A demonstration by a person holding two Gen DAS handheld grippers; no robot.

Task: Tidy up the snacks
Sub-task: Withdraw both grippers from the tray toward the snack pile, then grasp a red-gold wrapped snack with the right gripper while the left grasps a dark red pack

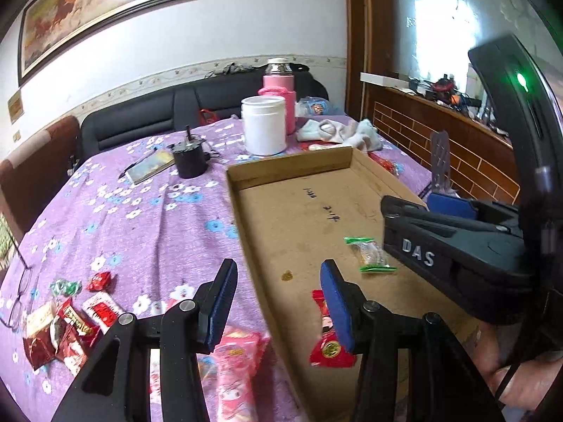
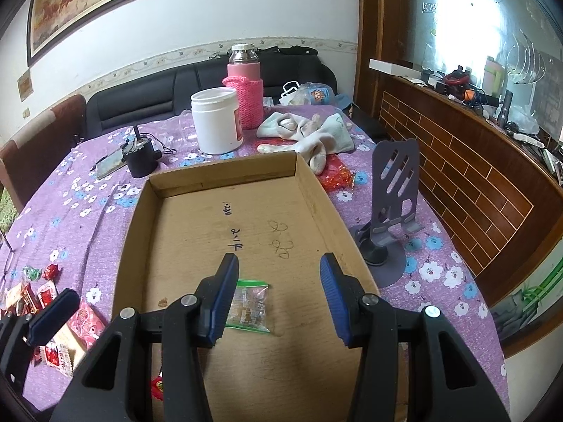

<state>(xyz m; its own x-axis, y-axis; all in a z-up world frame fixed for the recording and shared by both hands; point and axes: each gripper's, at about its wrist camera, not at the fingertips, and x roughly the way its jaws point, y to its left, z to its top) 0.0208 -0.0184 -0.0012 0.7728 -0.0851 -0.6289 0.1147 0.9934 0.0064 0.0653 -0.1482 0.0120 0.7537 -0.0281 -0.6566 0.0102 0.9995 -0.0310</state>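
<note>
a shallow cardboard tray (image 2: 309, 190) lies on the purple flowered tablecloth (image 2: 88, 207). in it are a clear snack packet with green edges (image 2: 251, 307), lying flat near the front, and a red snack packet (image 1: 325, 348) by the tray's left wall. the rest of the snacks are still on the cloth left of the tray: a pile of small red wrappers (image 1: 67, 323) and a pink packet (image 1: 235, 362) just beside the wall.

the left gripper (image 1: 278, 302) has its jaws partly apart with nothing in them, straddling the tray's left wall. the right gripper (image 2: 279, 299) is also partly open and empty, above the green-edged packet; its left finger covers the packet's left end.

behind the tray stand a white tub (image 2: 216, 119), lid on, contents unseen, and a flask in a pink knitted sleeve (image 2: 246, 91).

the right gripper's body reads "das" in the left view. handwriting on the tray floor (image 2: 234, 242) is illegible, as is the wrapper print.
</note>
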